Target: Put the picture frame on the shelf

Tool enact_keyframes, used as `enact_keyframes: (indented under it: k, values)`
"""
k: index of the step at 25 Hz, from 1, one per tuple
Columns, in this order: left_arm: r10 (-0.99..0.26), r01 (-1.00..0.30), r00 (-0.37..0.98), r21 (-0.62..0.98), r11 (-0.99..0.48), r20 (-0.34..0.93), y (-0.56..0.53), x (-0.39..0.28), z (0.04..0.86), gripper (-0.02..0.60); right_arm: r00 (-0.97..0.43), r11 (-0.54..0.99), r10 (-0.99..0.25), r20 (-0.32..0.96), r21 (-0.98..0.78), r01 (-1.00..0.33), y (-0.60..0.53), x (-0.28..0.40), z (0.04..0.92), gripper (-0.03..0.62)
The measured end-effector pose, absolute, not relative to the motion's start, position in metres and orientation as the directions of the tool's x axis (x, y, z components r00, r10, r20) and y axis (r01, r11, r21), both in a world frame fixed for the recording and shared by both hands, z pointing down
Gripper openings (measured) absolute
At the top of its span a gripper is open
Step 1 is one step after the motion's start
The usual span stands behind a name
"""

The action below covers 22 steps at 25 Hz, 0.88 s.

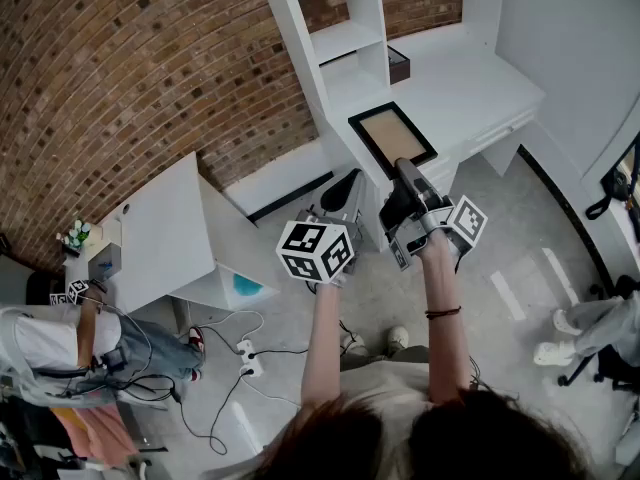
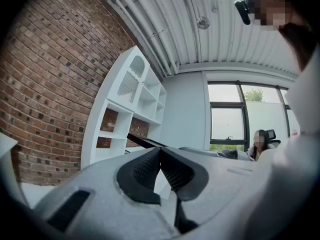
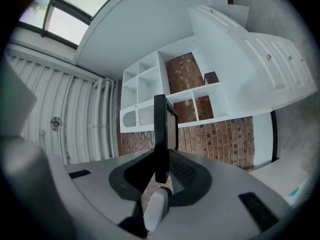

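The picture frame [image 1: 392, 138], black-edged with a tan panel, is held over the white desk top [image 1: 470, 83] below the white shelf unit [image 1: 345, 38]. My right gripper [image 1: 403, 171] is shut on the frame's near edge. In the right gripper view the frame [image 3: 161, 129] stands edge-on between the pads, with the shelf compartments [image 3: 165, 91] beyond it. My left gripper [image 1: 345, 196] hangs just left of the right one, jaws shut on nothing. The left gripper view shows its jaws [image 2: 160, 159] pressed together and the frame's dark edge [image 2: 145, 141] just past them.
A small dark box [image 1: 398, 64] sits in a lower shelf bay. A white table [image 1: 160, 233] stands to the left, with a seated person [image 1: 60, 348] near it. A power strip and cables [image 1: 245, 353] lie on the floor. Another person's legs [image 1: 590, 328] are at the right.
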<state>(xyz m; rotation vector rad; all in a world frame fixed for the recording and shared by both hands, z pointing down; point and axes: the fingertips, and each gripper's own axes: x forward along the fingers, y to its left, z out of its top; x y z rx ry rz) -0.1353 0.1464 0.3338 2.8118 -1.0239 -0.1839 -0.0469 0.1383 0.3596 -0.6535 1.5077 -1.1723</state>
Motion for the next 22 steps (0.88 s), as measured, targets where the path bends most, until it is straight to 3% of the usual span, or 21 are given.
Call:
enact_keyframes:
  k: [22]
  values:
    - [-0.652,-0.632,0.755,0.191,-0.751,-0.065,0.131,-0.096,0.337,0.011,-0.325,0.360,-0.861,-0.392,-0.920,0.156,0.120,-0.014,0.364,0.068]
